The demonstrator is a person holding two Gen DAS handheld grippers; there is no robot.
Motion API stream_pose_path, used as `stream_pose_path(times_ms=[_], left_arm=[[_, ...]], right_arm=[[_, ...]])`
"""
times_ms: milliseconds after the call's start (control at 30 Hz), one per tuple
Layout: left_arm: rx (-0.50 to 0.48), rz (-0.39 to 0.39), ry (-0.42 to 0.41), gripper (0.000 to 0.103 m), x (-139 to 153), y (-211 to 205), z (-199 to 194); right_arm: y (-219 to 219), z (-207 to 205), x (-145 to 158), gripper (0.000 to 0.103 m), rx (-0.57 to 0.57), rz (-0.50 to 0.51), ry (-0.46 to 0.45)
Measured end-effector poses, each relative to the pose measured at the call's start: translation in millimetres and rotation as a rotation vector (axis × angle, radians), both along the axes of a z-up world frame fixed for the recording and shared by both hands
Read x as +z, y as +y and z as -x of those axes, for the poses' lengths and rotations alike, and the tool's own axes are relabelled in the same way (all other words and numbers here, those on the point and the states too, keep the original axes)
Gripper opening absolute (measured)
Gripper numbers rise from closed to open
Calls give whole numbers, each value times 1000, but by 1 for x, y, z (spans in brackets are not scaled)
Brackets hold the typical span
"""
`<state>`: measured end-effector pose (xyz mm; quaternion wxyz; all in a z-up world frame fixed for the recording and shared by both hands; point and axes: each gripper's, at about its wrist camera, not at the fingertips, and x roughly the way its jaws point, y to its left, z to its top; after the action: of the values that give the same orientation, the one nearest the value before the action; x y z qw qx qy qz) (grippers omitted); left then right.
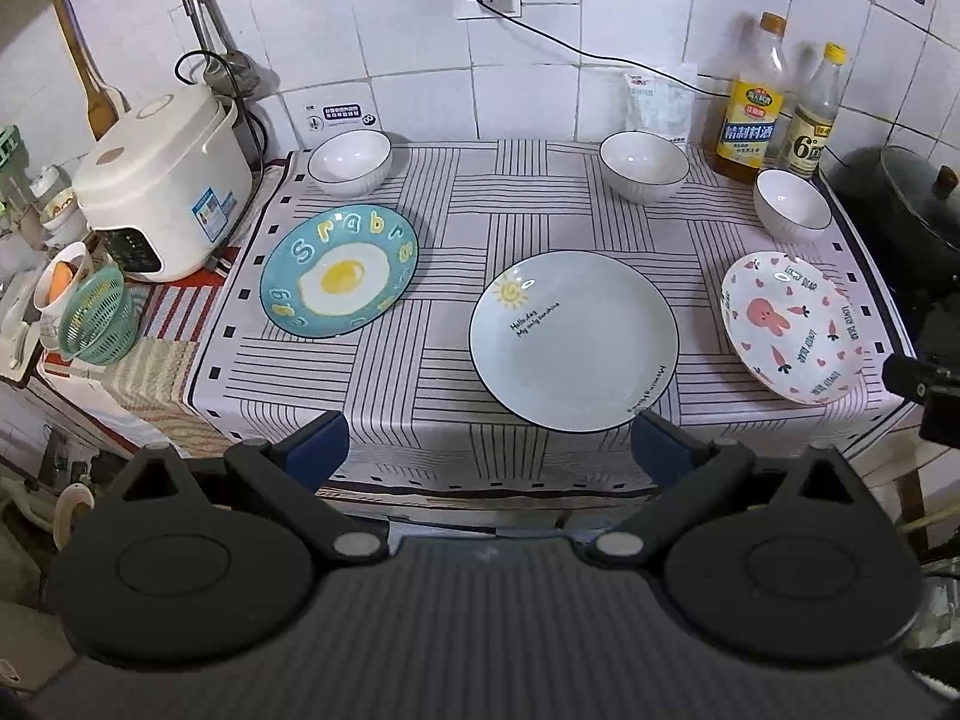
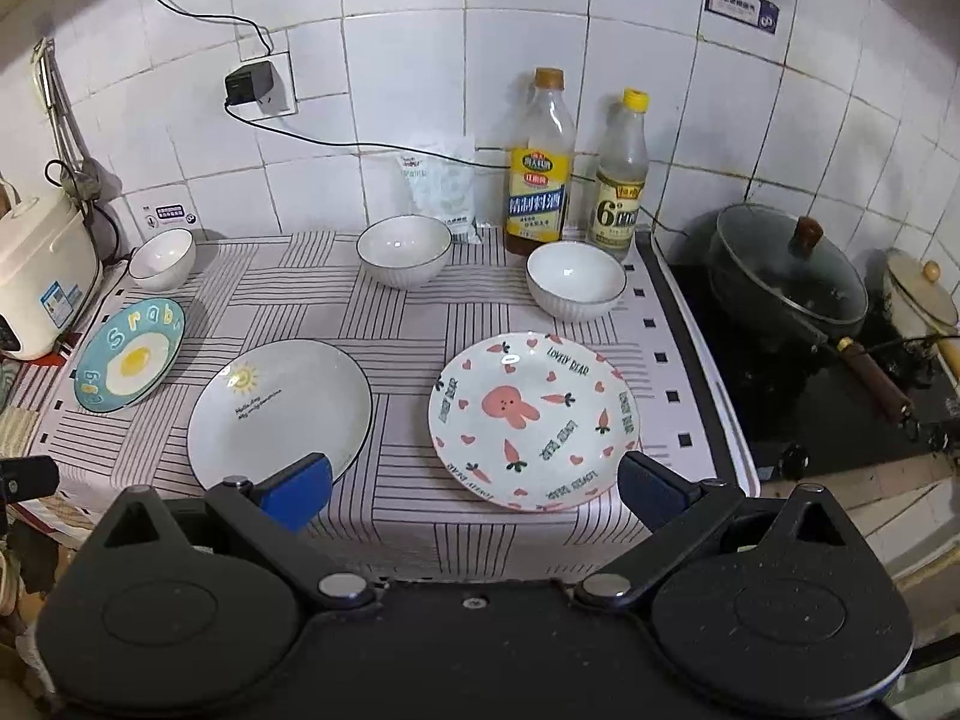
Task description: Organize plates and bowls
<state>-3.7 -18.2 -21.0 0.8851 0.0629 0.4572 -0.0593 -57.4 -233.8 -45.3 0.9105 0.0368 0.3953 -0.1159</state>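
Note:
Three plates lie in a row on the striped cloth: a blue fried-egg plate (image 1: 339, 270) (image 2: 129, 355) at left, a pale sun plate (image 1: 573, 341) (image 2: 279, 414) in the middle, a pink rabbit plate (image 1: 792, 327) (image 2: 534, 420) at right. Behind them stand three white bowls: left (image 1: 350, 163) (image 2: 162, 259), middle (image 1: 644, 166) (image 2: 404, 251), right (image 1: 791, 204) (image 2: 576, 281). My left gripper (image 1: 489, 450) hovers open at the table's front edge, before the sun plate. Also open, my right gripper (image 2: 474, 489) hangs in front of the rabbit plate. Neither holds anything.
A white rice cooker (image 1: 162, 189) and a green basket (image 1: 99, 321) stand at the left. Two bottles (image 2: 540, 168) (image 2: 618, 180) and a bag (image 2: 441, 186) line the tiled wall. A lidded black wok (image 2: 786, 273) sits on the stove at right.

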Motion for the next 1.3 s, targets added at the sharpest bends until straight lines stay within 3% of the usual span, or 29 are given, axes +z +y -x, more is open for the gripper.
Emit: stream_pose_path(times_ms=[900,1067,1300], left_arm=[[24,40,-101,102,-9,8,11],[22,40,-100,102,-10,9,11],[20,60,-79,102,-14,17,2]], right_arm=[[10,12,-8,103,55,98,-177],[12,13,-9,103,66,85,-195],[5,1,-15,103,153,-14,-197]])
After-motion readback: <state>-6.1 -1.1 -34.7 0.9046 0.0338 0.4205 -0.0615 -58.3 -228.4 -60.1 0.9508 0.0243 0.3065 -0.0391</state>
